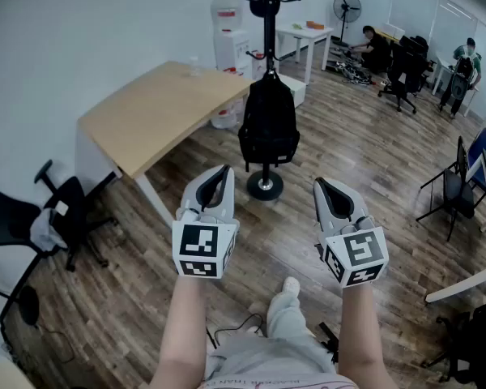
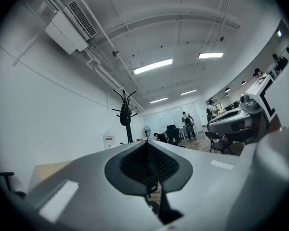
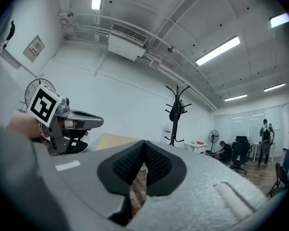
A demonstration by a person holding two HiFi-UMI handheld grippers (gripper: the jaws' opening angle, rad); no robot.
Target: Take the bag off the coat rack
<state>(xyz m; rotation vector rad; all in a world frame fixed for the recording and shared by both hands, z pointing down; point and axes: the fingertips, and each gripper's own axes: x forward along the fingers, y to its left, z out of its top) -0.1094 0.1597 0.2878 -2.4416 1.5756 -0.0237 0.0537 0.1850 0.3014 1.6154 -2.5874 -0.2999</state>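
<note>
A black backpack hangs low on a black coat rack that stands on a round base on the wood floor. A small dark item sits among the hooks at the top of the rack. My left gripper and right gripper are held side by side in front of the rack, well short of the bag and apart from it. Both are shut with nothing between the jaws. In the left gripper view the rack rises above the jaws and the bag is mostly hidden behind them.
A light wooden desk stands left of the rack, with a black office chair beside it. A water dispenser, a white table and a fan are behind. People and chairs occupy the far right; a folding chair is nearer.
</note>
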